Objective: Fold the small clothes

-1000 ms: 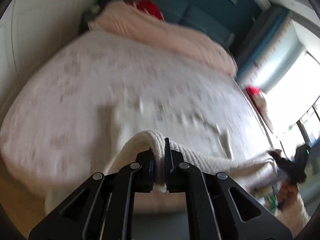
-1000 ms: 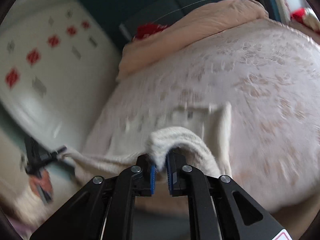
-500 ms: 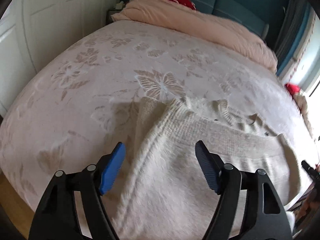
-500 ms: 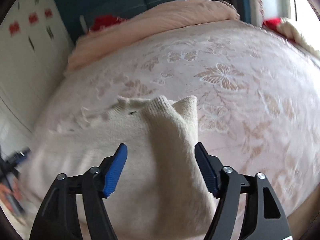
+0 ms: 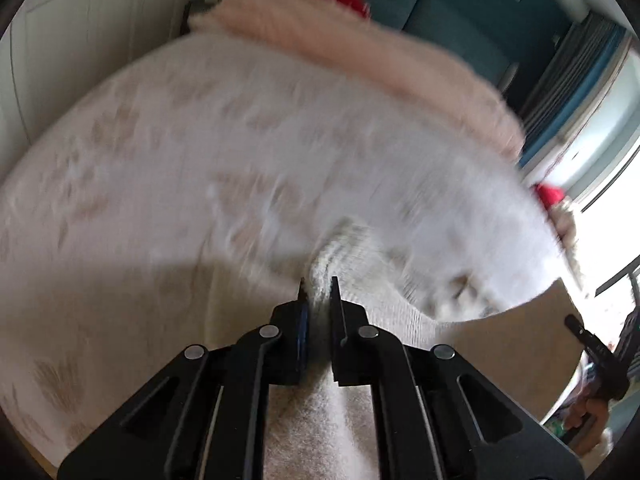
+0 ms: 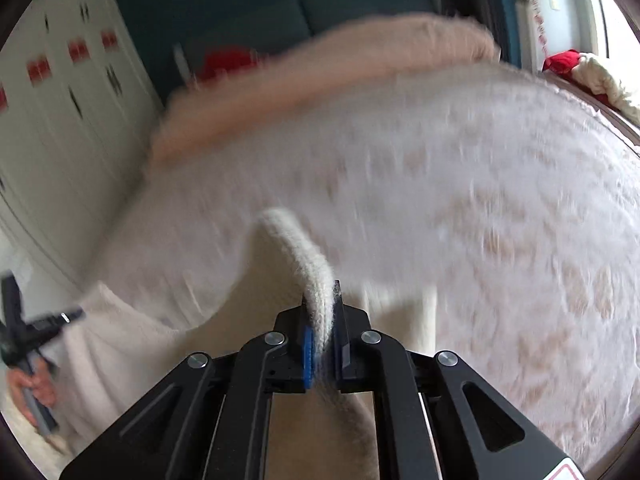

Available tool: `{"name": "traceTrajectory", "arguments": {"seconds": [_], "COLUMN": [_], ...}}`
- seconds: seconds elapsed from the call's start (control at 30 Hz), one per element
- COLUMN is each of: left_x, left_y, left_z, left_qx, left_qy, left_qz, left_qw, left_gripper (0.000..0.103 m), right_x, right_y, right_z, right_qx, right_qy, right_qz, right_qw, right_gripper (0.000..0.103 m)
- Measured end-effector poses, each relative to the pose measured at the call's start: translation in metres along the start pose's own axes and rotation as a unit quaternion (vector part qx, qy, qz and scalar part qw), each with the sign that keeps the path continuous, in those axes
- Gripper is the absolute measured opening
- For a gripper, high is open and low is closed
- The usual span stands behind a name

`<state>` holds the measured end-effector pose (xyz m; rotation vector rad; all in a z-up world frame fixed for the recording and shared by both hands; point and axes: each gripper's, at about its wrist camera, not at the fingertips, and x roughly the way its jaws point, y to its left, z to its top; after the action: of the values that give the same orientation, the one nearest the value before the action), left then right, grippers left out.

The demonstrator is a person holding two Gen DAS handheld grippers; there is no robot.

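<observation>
Sweater [image 5: 320, 268] edge pinched between both jaws.

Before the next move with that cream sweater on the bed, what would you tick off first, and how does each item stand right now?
1. Left tongs shut on the sweater: ok.
2. Right tongs shut on the sweater's edge: ok.
3. Sweater hangs between both tongs, over the bed: ok.
4. Bed ahead free for laying it down: ok, as far as the blur shows.
5. Sweater lying even, without a twist: cannot tell.
6. Pink blanket well away at the far end: ok.
</observation>
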<state>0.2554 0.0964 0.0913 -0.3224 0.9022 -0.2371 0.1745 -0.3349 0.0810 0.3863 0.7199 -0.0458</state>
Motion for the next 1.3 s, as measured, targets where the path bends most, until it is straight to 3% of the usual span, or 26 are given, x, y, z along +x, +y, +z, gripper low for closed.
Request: {"name": "traceTrajectory", "arguments": {"seconds": [0.07,0.13,0.17,0.23,0.27,0.3,0.37,0.4,0.43,0.5,0.57,0.67,0.73,0.77,0.83,0.9,1.0,1.1,1.13,1.2,1.3], "left_x": [0.003,0.022,0.045,0.092,0.106,0.113,0.091,0.078,0.066,0.023,-0.004,-0.011,-0.001,0.011,0.030,0.027,0.010,-0.003,-0.002,0.009,0.013], "left_y": [-0.009,-0.008,-0.001,0.014,0.019,0.022,0.009,0.000,-0.007,-0.030,-0.047,-0.062,-0.061,-0.059,-0.042,-0.034,-0.039,-0.023,-0.017,-0.005,-0.006], "left_z": [0.016,0.021,0.018,0.001,-0.008,-0.017,-0.028,-0.030,-0.032,-0.043,-0.058,-0.092,-0.118,-0.133,-0.149,-0.153,-0.146,-0.142,-0.141,-0.143,-0.149], "left_qx": [0.025,0.028,0.017,0.002,0.002,0.006,0.039,0.056,0.067,0.095,0.109,0.102,0.114,0.122,0.101,0.091,0.091,0.051,0.044,0.054,0.094], "left_qy": [-0.018,-0.008,0.018,0.075,0.094,0.101,0.048,0.034,0.021,-0.029,-0.042,-0.009,0.018,0.038,0.065,0.054,0.045,0.027,0.028,0.043,0.043], "left_qz": [0.030,0.054,0.063,0.091,0.111,0.127,0.141,0.158,0.166,0.149,0.121,0.070,0.077,0.103,0.121,0.118,0.123,0.128,0.139,0.162,0.173], "left_qw": [0.9991,0.9981,0.9977,0.9930,0.9893,0.9867,0.9881,0.9852,0.9836,0.9839,0.9857,0.9923,0.9903,0.9864,0.9854,0.9874,0.9873,0.9901,0.9889,0.9843,0.9795], "left_gripper": [0.007,0.008,0.008,0.012,0.013,0.014,0.022,0.042,0.053,0.057,0.058,0.058,0.058,0.058,0.059,0.059,0.059,0.058,0.058,0.058,0.058], "right_x": [0.001,0.034,0.055,0.114,0.121,0.110,0.087,0.066,0.054,0.023,0.012,0.011,0.022,0.039,0.059,0.046,0.025,0.032,0.048,0.085,0.068], "right_y": [-0.007,-0.024,-0.036,-0.066,-0.070,-0.067,-0.054,-0.040,-0.031,0.002,0.025,0.068,0.095,0.103,0.100,0.109,0.120,0.135,0.137,0.139,0.150], "right_z": [0.012,0.010,0.002,-0.031,-0.039,-0.040,-0.031,-0.026,-0.025,-0.034,-0.051,-0.098,-0.133,-0.155,-0.176,-0.166,-0.139,-0.128,-0.133,-0.164,-0.159], "right_qx": [0.011,0.015,0.026,0.063,0.068,0.070,0.067,0.054,0.041,-0.012,-0.032,-0.039,-0.073,-0.093,-0.115,-0.121,-0.084,-0.090,-0.094,-0.109,-0.108], "right_qy": [-0.016,0.010,0.036,0.137,0.150,0.116,0.087,0.065,0.053,0.039,0.058,0.111,0.143,0.172,0.195,0.192,0.164,0.147,0.162,0.235,0.211], "right_qz": [-0.008,-0.045,-0.054,-0.089,-0.092,-0.092,-0.098,-0.098,-0.093,-0.069,-0.037,0.038,0.061,0.053,0.034,0.031,0.079,0.087,0.085,0.063,0.053], "right_qw": [1.000,0.999,0.998,0.984,0.982,0.987,0.989,0.992,0.993,0.997,0.997,0.992,0.985,0.979,0.974,0.973,0.980,0.981,0.979,0.964,0.970], "right_gripper": [0.007,0.007,0.007,0.008,0.008,0.010,0.018,0.018,0.018,0.018,0.018,0.018,0.018,0.016,0.014,0.019,0.018,0.018,0.018,0.017,0.019]}}
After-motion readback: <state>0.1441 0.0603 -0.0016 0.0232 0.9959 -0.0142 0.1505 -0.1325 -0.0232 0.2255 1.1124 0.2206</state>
